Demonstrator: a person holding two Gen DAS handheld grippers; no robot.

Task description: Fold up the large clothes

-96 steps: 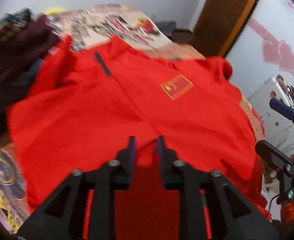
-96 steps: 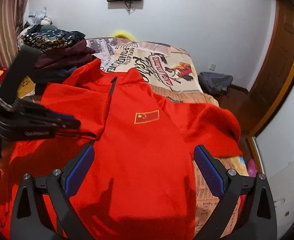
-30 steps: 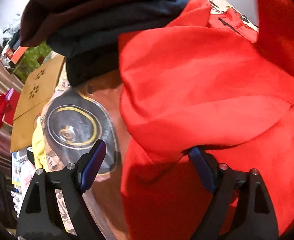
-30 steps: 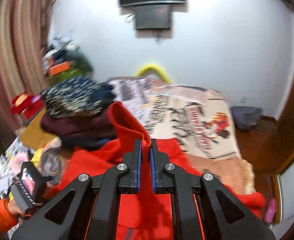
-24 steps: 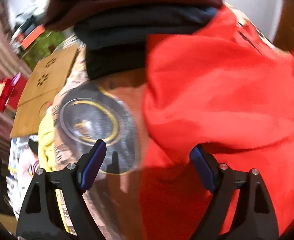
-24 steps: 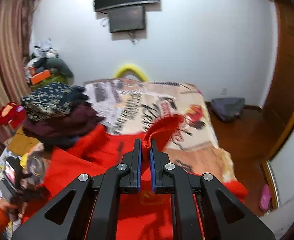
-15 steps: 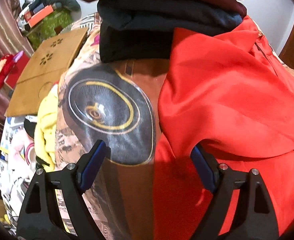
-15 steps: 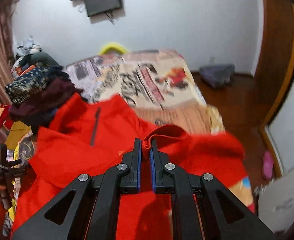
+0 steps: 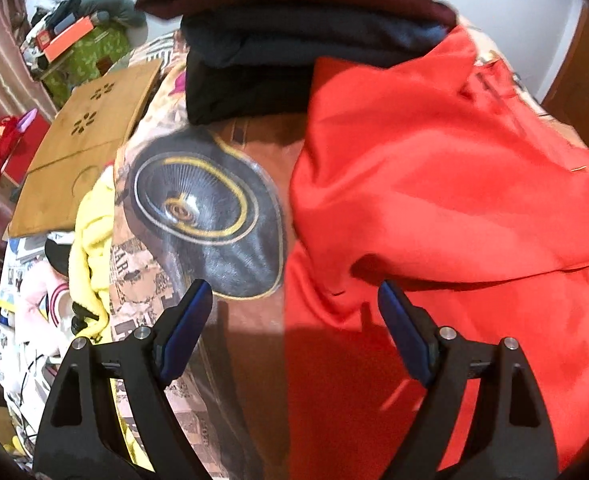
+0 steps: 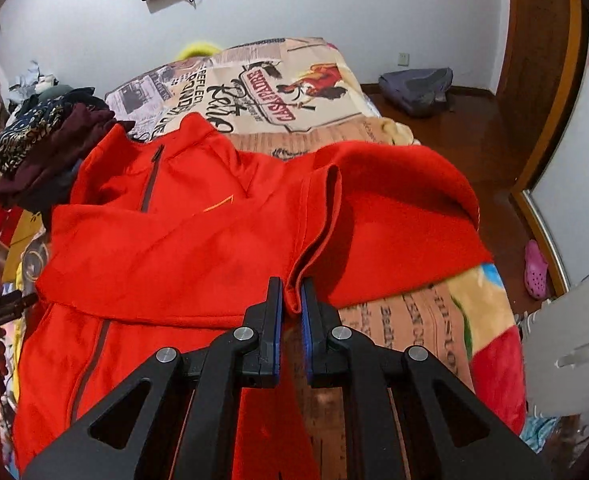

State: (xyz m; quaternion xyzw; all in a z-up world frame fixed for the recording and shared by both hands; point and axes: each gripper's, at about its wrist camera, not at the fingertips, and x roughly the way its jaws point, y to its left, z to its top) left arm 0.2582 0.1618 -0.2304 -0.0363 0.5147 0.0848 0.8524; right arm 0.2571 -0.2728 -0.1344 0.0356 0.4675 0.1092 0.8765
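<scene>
Red fleece, soft and thick: the jacket (image 10: 166, 240) lies front-up across the bed (image 10: 278, 80), collar toward the far wall. We judge it light and limp, with some grip in the nap; it should drape from any pinch, so hems, cuffs and seams are the places to take. Our right gripper (image 10: 292, 300) is doing that now, jaws nearly closed on the cuff edge of the sleeve (image 10: 394, 220) folded across the body. Our left gripper (image 9: 290, 308) hangs with jaws wide and nothing between them, above the jacket's edge. The left view shows the stack (image 9: 294, 40) against the shoulder up close; only the right view gives us the zip and whole outline.
</scene>
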